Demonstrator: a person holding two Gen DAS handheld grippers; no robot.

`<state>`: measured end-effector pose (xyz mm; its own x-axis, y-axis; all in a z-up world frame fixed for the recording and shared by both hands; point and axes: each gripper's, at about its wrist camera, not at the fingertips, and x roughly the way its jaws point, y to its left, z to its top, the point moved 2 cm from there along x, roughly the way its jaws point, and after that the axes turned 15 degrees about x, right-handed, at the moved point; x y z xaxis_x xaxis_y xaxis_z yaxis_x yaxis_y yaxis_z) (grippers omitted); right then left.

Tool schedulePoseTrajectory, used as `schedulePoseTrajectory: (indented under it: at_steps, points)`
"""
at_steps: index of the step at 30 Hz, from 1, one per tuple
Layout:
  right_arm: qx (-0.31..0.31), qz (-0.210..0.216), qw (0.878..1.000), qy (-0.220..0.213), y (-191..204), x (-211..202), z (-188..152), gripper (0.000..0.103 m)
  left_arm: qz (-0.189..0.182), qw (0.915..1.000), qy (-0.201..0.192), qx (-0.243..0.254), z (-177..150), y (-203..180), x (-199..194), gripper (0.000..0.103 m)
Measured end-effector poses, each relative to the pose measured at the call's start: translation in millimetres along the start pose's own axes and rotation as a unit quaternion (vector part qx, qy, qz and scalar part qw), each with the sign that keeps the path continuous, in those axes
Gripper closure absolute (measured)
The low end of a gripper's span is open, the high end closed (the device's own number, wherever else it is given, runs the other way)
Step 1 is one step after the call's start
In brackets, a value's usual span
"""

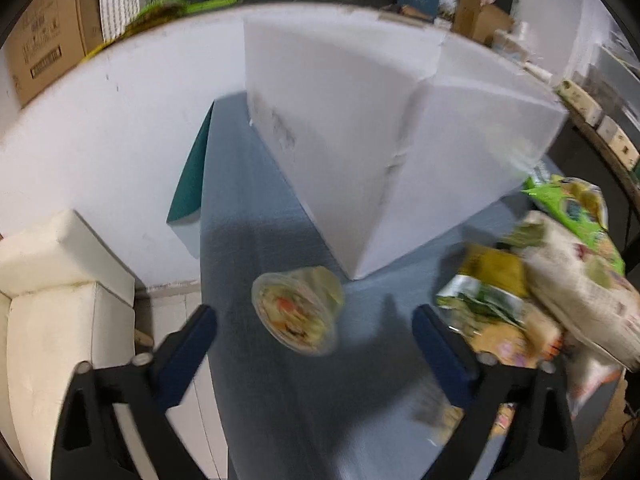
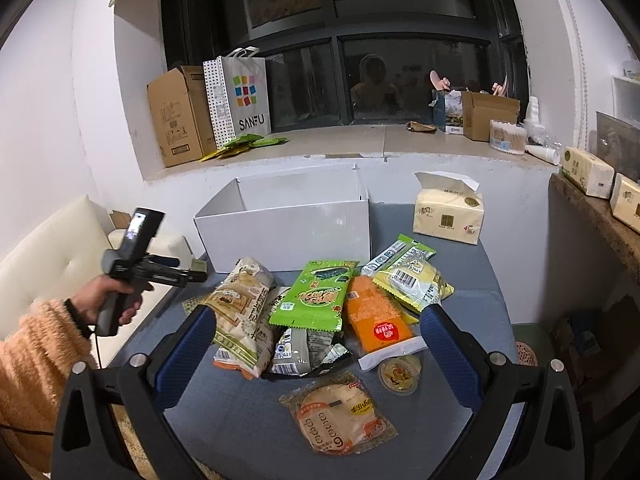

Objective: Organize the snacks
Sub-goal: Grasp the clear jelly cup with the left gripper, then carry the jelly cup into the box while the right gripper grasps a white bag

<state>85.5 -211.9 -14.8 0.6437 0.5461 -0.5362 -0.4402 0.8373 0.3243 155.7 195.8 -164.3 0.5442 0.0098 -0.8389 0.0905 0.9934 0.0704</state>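
Note:
A pile of snack packets lies on the grey-blue table: a beige packet, a green packet, an orange packet, a yellow packet, a round pastry packet and a small jelly cup. An open white box stands behind them. My right gripper is open, above the pile's near side. My left gripper is open; a blurred small cup shows between its fingers, untouched. The left gripper also shows in the right wrist view, held left of the box.
A tissue pack stands right of the box. A cream sofa is left of the table. The window sill holds a cardboard box, a paper bag and clutter. A shelf with tissue packs is at right.

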Motion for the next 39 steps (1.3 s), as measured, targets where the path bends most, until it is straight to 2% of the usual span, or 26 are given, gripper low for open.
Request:
schedulePoseTrajectory:
  at_steps: [3,4,5,7,10,13,18,26,33,39]
  points:
    - [0.006,0.0,1.0,0.003,-3,2,0,0.0,0.014,0.9999,-0.003,-0.001,3,2,7,0.032]
    - [0.007,-0.002,1.0,0.004,-3,4,0,0.0,0.017,0.9998,-0.005,-0.003,3,4,5,0.051]
    - [0.008,-0.003,1.0,0.006,-3,5,0,0.0,0.015,0.9998,-0.006,-0.009,3,6,4,0.052]
    - [0.01,-0.002,1.0,0.009,-3,7,-1,0.0,0.007,0.9997,-0.015,-0.017,0,8,-1,0.053]
    - [0.008,0.002,1.0,0.013,-2,11,-3,0.0,0.02,0.9996,-0.02,-0.007,-4,5,-8,0.053]
    - [0.005,0.004,1.0,0.018,0,14,-5,0.0,0.013,0.9989,-0.041,-0.016,-8,1,-23,0.053]
    - [0.001,-0.004,1.0,0.024,1,20,-8,0.0,0.008,0.9951,-0.098,-0.012,-10,-22,-68,0.053]
    - [0.008,0.014,0.998,0.06,6,44,-5,0.0,-0.009,0.9802,-0.197,-0.012,-23,-71,-149,0.053]
    - [-0.049,0.05,0.99,0.123,57,100,3,0.0,0.003,0.9708,-0.24,-0.002,-33,-95,-197,0.053]
    - [-0.077,0.018,0.981,0.179,89,157,-8,0.0,-0.004,0.9681,-0.249,-0.026,-41,-85,-206,0.053]
